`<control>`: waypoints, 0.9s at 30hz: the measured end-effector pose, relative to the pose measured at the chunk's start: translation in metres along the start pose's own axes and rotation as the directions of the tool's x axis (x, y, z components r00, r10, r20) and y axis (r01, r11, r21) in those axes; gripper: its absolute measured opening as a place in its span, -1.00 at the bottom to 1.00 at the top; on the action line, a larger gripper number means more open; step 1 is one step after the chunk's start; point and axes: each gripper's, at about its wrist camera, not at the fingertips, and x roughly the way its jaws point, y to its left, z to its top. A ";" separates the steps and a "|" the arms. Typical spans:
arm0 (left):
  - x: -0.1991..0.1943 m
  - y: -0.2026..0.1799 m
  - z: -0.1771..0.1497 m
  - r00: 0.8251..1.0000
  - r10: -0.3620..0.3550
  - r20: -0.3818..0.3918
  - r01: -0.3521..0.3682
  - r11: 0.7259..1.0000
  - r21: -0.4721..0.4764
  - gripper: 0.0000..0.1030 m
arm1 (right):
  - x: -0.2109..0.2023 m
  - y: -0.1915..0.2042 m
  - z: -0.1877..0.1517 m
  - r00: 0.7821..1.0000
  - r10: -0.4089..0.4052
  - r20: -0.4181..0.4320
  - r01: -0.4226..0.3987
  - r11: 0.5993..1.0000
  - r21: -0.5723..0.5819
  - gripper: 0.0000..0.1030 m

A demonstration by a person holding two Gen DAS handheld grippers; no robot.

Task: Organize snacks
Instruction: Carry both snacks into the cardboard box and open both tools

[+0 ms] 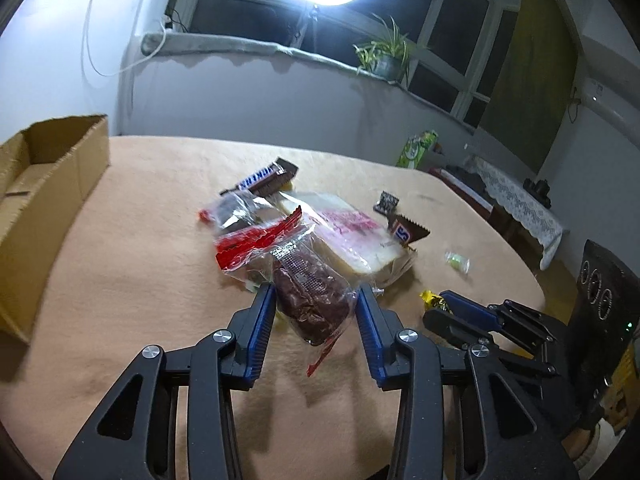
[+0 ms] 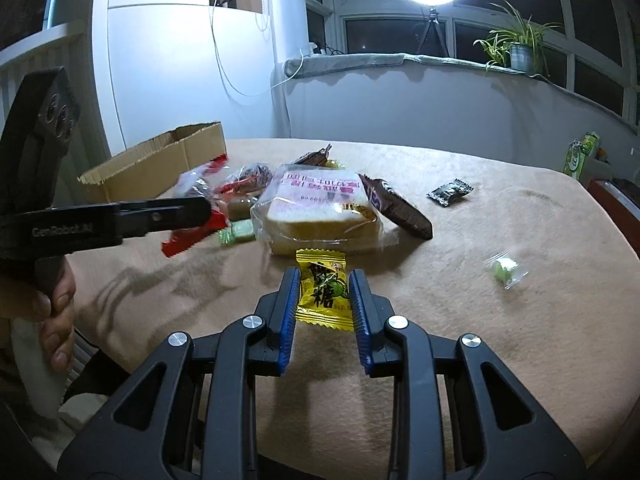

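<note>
My left gripper (image 1: 316,300) is shut on a clear, red-edged packet of dark brown cake (image 1: 308,296) and holds it above the table, as the right wrist view (image 2: 192,196) shows. My right gripper (image 2: 324,280) stands with its jaws on either side of a yellow candy packet (image 2: 322,290) lying on the cloth; the jaws are close to it but a gap shows. Behind lies a pile: a bagged bread slice (image 2: 320,208), Snickers bars (image 1: 264,178) (image 2: 400,210), another red-edged packet (image 1: 236,212).
An open cardboard box (image 1: 48,168) stands at the table's left. Small candies lie to the right: a green one (image 2: 505,270) and a dark one (image 2: 450,192). A green candy (image 2: 236,234) lies under the left gripper. The tan tablecloth (image 2: 520,340) covers the table.
</note>
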 end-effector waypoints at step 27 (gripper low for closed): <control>-0.097 0.085 0.039 0.940 0.246 0.238 -0.240 0.969 -0.057 -0.24 | 0.040 0.121 0.107 0.978 0.191 0.089 -0.179 0.976 -0.122 -0.49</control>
